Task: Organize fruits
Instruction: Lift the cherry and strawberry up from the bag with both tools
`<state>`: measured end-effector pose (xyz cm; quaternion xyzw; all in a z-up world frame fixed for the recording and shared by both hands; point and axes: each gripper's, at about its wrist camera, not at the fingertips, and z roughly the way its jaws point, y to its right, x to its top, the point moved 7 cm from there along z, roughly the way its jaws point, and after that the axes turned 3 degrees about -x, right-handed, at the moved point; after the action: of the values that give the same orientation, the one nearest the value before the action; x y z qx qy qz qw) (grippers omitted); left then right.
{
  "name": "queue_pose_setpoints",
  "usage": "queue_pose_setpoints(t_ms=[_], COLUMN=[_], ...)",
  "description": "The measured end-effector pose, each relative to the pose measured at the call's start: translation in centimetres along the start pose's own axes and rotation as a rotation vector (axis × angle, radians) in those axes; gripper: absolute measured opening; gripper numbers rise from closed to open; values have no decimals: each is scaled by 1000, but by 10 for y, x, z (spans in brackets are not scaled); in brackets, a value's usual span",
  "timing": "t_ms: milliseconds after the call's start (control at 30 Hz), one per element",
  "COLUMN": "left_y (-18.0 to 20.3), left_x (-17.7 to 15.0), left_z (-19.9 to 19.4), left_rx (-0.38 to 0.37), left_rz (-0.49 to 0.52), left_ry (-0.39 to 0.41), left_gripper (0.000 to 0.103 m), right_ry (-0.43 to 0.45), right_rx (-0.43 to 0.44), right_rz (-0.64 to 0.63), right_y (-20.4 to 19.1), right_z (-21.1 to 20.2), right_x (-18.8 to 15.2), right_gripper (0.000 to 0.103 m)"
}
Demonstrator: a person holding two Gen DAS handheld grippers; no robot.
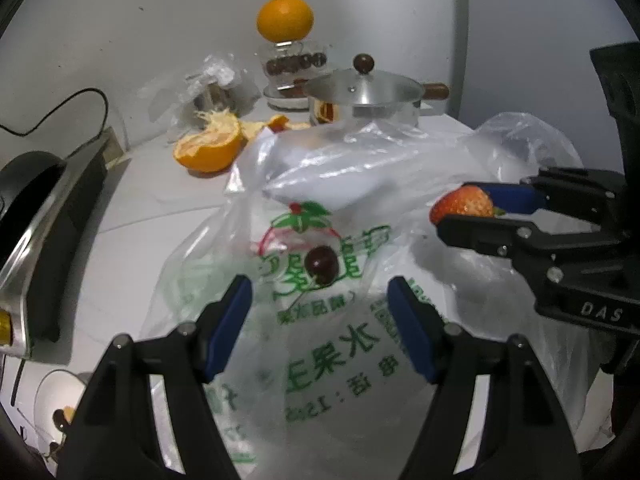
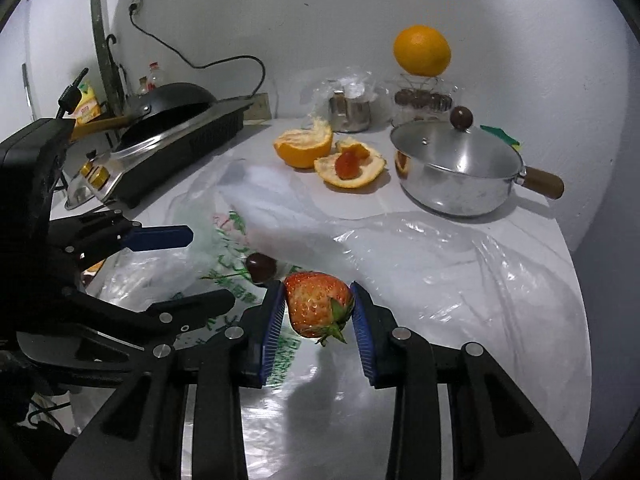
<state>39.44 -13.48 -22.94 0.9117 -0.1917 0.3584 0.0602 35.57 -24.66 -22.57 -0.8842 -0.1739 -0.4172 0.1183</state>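
Strawberry (image 2: 318, 304) clamped between right gripper (image 2: 318, 310) pads, lifted over plastic bag (image 2: 420, 248). Left gripper (image 1: 320, 312) held open, empty; cherry (image 1: 321, 266) just ahead. Squeeze to be kept light; carry steady.

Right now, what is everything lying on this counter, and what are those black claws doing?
Strawberry: one, red, clamped in right gripper.
Cherry: one, dark, on printed bag.
Plastic bags: clear, green print, covering counter front.
Whole orange: one, atop glass jar.
Orange peels: two pieces; one holds a red fruit piece.
Lidded pot: one, steel, wooden handle.
Stove: black, left.
Left gripper: open, empty, near cherry.
Right gripper: shut on strawberry.
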Motion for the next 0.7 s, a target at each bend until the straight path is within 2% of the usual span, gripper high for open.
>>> queue_pose_setpoints(t_ms=[67, 167, 367, 633, 700], left_y=[1, 2, -1, -3, -3], left_x=[2, 3, 8, 9, 9], left_z=[8, 19, 36, 52, 55], left_rx=[0, 4, -2, -32, -40], left_rz=[0, 2, -14, -40, -43], left_ry=[-12, -30, -47, -67, -72], left_gripper=[64, 61, 42, 42, 35], right_ry=[-3, -4, -5, -9, -10], right_rx=[3, 9, 19, 21, 18], right_rz=[8, 9, 18, 15, 17], right_y=[4, 8, 14, 15, 15], right_z=[3, 6, 11, 14, 14], right_x=[-1, -1, 0, 0, -1], right_gripper=[36, 36, 36, 36, 36])
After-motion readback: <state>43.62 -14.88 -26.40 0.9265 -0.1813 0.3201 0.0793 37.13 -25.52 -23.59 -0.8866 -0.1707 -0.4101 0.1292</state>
